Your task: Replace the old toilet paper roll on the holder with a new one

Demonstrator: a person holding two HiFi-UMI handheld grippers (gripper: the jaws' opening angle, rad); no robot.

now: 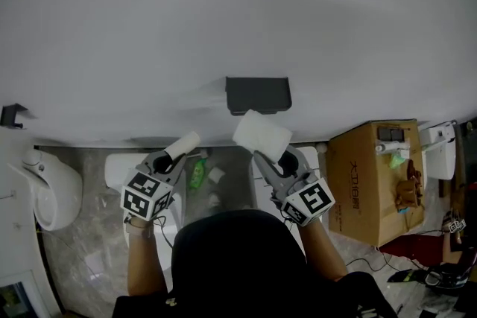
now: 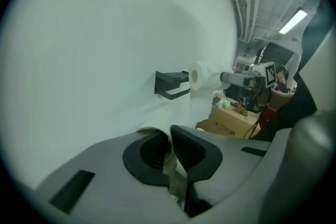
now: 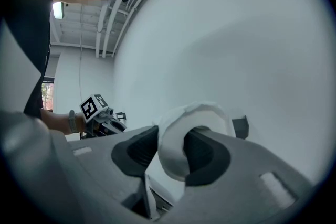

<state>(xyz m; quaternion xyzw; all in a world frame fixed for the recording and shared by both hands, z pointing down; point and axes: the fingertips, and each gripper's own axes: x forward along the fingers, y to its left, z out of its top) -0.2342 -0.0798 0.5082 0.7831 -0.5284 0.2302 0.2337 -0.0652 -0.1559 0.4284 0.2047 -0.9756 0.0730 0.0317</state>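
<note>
Right claw (image 3: pixel 172 150) grips roll (image 1: pixel 261 134) (axis along wall (image 1: pixel 223 11)).

Left gripper (image 2: pixel 169 136) pinching paper tube (image 2: pixel 171 164), black holder (image 2: pixel 169 84)

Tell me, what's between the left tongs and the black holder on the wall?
Only bare white wall. The left gripper view shows it: past the left tongs, shut on the empty tube, nothing stands before the holder.

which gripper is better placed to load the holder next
Likely right: the right gripper holds the new roll close to the empty black holder; the left gripper is shut on the thin old roll, off to the side.
</note>
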